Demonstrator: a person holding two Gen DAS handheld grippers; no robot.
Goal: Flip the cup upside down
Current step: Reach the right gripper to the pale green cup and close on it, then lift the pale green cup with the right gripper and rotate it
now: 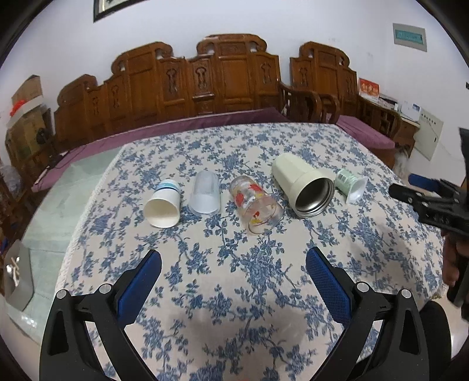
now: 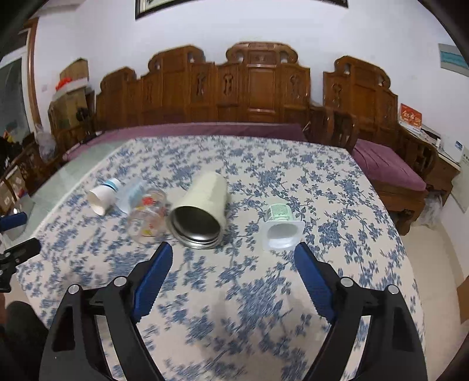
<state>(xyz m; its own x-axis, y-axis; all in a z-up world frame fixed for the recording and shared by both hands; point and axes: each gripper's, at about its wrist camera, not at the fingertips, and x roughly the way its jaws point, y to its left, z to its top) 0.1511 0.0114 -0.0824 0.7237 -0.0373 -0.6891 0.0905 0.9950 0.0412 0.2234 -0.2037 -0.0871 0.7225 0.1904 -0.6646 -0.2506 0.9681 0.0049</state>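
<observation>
Cream steel-lined cup (image 2: 199, 211), cylindrical, on its side

Blue-and-white floral tablecloth (image 1: 234, 278) covering the table across the centre and lower frame. Behind it, along the upper middle, a carved wooden bench (image 1: 231, 76) with a purple cushion (image 1: 181, 126). At upper right, a matching wooden armchair (image 2: 366, 96) with a purple seat pad (image 2: 387, 164). At far left, stacked cardboard boxes (image 2: 73, 79). At the top edge, a dark-framed picture (image 2: 234, 4) on the white wall.
</observation>
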